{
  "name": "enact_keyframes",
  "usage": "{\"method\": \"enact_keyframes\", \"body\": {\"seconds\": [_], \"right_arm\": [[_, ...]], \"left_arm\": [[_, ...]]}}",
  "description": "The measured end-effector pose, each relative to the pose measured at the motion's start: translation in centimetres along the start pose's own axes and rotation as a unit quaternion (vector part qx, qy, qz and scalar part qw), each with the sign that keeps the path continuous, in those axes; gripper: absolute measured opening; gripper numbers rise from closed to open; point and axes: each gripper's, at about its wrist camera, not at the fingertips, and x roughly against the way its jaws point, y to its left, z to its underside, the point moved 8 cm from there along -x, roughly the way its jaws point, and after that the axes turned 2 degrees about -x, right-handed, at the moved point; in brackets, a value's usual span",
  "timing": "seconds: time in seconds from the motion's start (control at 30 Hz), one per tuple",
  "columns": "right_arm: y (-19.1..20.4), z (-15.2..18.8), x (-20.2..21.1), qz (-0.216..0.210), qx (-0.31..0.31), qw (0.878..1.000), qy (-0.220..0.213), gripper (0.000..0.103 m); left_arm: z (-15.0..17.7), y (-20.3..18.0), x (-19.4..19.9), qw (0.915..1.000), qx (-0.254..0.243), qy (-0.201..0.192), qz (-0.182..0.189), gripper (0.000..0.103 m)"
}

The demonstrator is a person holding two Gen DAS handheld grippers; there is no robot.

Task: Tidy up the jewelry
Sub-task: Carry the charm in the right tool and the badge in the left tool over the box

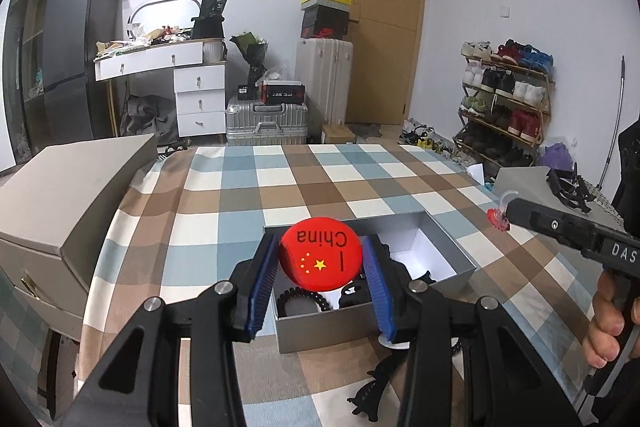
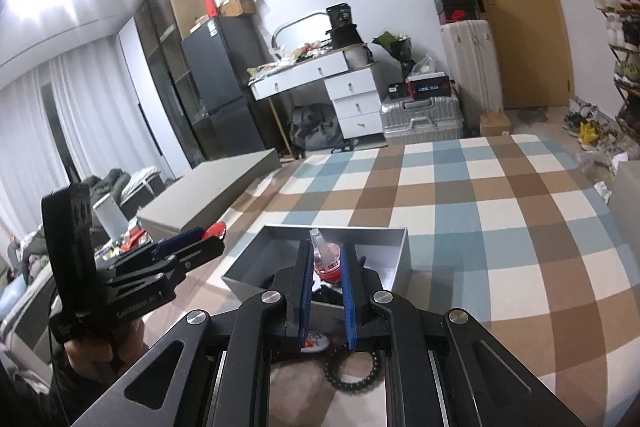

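My left gripper (image 1: 320, 259) is shut on a round red "I China" badge (image 1: 320, 251) and holds it above the open grey box (image 1: 452, 243). The box holds a black coiled hair tie (image 1: 306, 297) and other black pieces. My right gripper (image 2: 326, 259) is shut on a clear-and-red hair clip (image 2: 326, 257) and hovers over the same box (image 2: 400, 259). The right gripper also shows in the left wrist view (image 1: 500, 215), right of the box. The left gripper with the badge shows in the right wrist view (image 2: 208, 233), left of the box.
A black hair claw (image 1: 372, 387) lies on the checked cloth (image 1: 280, 187) in front of the box. A black bead bracelet (image 2: 352, 367) and a small badge (image 2: 314, 343) lie near the right gripper. A large grey box (image 1: 72, 195) stands at the left, a grey lid (image 1: 524, 183) at the right.
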Motion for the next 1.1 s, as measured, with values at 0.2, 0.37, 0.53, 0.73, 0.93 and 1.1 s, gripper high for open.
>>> {"method": "enact_keyframes", "body": {"seconds": [0.2, 0.37, 0.53, 0.73, 0.93, 1.1], "right_arm": [[-1.0, -0.9, -0.2, 0.005, -0.024, 1.0, -0.012, 0.013], [-1.6, -1.2, -0.8, 0.004, -0.042, 0.999, -0.013, 0.013], [-1.9, -0.9, -1.5, -0.001, -0.055, 0.998, -0.007, 0.013], [-2.0, -0.4, -2.8, 0.0, -0.058, 0.998, 0.011, 0.013], [-2.0, 0.6, -4.2, 0.001, -0.055, 0.998, 0.031, 0.013], [-1.7, 1.4, -5.4, -0.002, -0.051, 0.998, 0.046, 0.013]], "left_arm": [[-0.5, 0.0, 0.0, 0.9998, -0.009, -0.01, -0.012, 0.037], [-0.8, -0.1, -0.6, 0.9996, -0.014, -0.02, -0.014, 0.037], [-0.6, -0.3, -1.8, 0.9996, -0.005, -0.026, -0.005, 0.037], [-0.2, -0.4, -2.9, 0.9998, 0.0, -0.021, 0.0, 0.037], [0.1, -0.4, -3.1, 0.9994, 0.008, -0.032, 0.01, 0.037], [0.3, -0.5, -3.4, 0.9996, -0.001, -0.029, -0.003, 0.037]]}}
